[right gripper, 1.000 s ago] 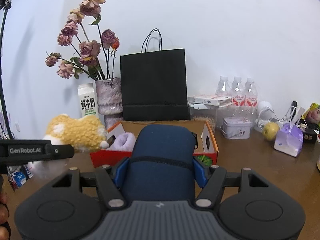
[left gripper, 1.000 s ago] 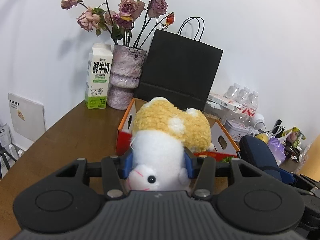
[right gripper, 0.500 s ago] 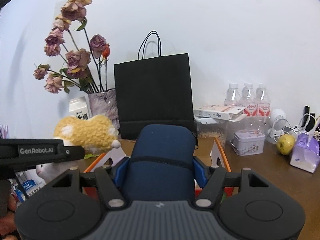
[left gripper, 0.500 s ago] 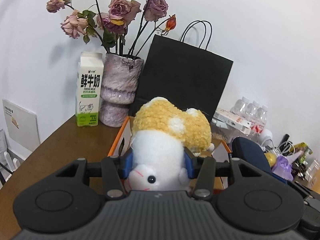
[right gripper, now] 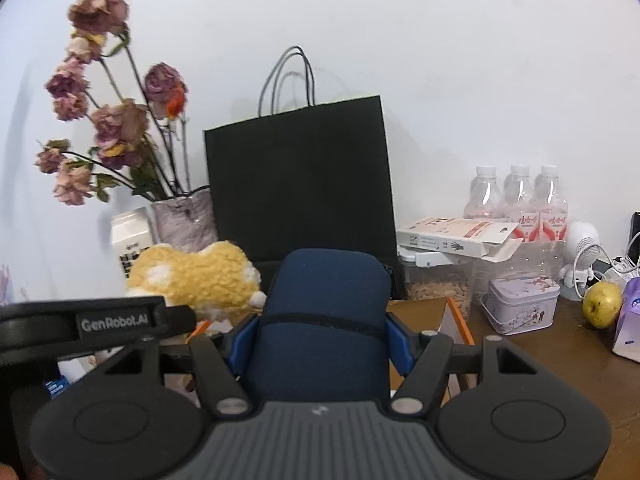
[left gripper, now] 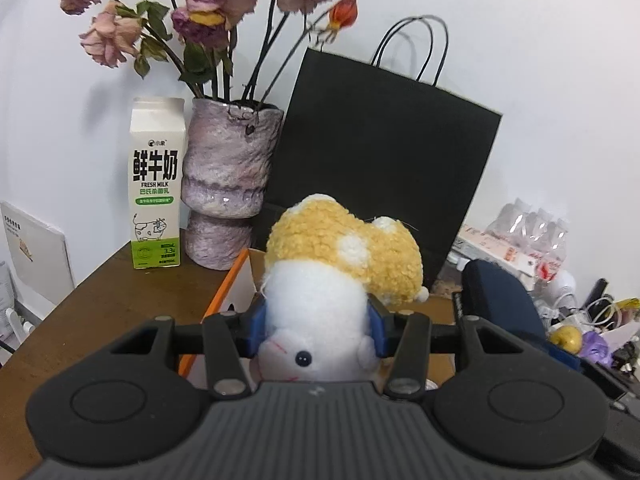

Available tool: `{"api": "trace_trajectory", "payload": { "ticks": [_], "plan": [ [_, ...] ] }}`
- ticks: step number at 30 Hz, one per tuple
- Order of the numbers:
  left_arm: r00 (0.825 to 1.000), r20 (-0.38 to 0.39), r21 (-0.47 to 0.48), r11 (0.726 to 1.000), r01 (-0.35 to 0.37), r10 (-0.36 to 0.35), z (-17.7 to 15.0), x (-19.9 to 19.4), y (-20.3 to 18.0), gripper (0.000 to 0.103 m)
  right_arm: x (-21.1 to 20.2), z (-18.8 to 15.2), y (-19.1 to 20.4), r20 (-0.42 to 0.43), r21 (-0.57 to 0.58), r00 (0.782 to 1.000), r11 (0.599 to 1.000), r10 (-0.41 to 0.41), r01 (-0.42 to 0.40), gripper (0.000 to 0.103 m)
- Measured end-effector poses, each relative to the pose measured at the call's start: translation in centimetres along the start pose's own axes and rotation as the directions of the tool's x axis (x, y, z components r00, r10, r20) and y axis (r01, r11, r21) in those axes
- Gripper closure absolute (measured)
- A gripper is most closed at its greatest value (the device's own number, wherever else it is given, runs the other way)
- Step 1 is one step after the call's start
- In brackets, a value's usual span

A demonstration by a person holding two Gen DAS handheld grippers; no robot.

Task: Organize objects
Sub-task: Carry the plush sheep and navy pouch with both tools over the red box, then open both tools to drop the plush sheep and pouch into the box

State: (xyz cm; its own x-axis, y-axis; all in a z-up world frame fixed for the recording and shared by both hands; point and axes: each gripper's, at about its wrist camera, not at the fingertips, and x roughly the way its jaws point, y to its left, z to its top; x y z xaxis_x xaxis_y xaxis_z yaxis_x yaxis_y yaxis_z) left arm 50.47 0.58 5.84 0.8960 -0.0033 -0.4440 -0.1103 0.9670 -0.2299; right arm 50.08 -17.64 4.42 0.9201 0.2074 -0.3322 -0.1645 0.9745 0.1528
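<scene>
Left wrist view: left gripper [left gripper: 316, 326] is clamped on the plush toy [left gripper: 336, 276] — blue pads pinch the white body low down, near the face, so the yellow fleecy part sticks out forward and the toy rides clear of the table [left gripper: 108, 292]. It sits in the air above the near left wall of the orange-edged box [left gripper: 224, 292], which reads as the drop target. Milk carton [left gripper: 156, 184] and vase [left gripper: 228, 184] stand along the table's back edge, black paper bag [left gripper: 384, 160] behind the box — out of the carry path. Right wrist view: right gripper [right gripper: 320, 334] holds the dark blue soft case [right gripper: 324, 320] across its width, jaws fairly wide because the case is bulky. Case is also airborne, over the box's [right gripper: 456, 320] right half. Both loads side by side — likely going in together. Bottles [right gripper: 520, 200], tin [right gripper: 522, 304] and apple [right gripper: 602, 304] crowd the right back edge, so keep the right gripper from drifting that way.
</scene>
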Motion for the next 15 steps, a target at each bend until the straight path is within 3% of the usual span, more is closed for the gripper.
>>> {"api": "trace_trajectory", "payload": {
  "ticks": [15],
  "plan": [
    [0.996, -0.075, 0.053, 0.997, -0.049, 0.052, -0.5, 6.6, -2.0, 0.053, 4.8, -1.5, -3.3, -0.044, 0.049, 0.999, 0.998, -0.028, 0.030, 0.039]
  ]
}}
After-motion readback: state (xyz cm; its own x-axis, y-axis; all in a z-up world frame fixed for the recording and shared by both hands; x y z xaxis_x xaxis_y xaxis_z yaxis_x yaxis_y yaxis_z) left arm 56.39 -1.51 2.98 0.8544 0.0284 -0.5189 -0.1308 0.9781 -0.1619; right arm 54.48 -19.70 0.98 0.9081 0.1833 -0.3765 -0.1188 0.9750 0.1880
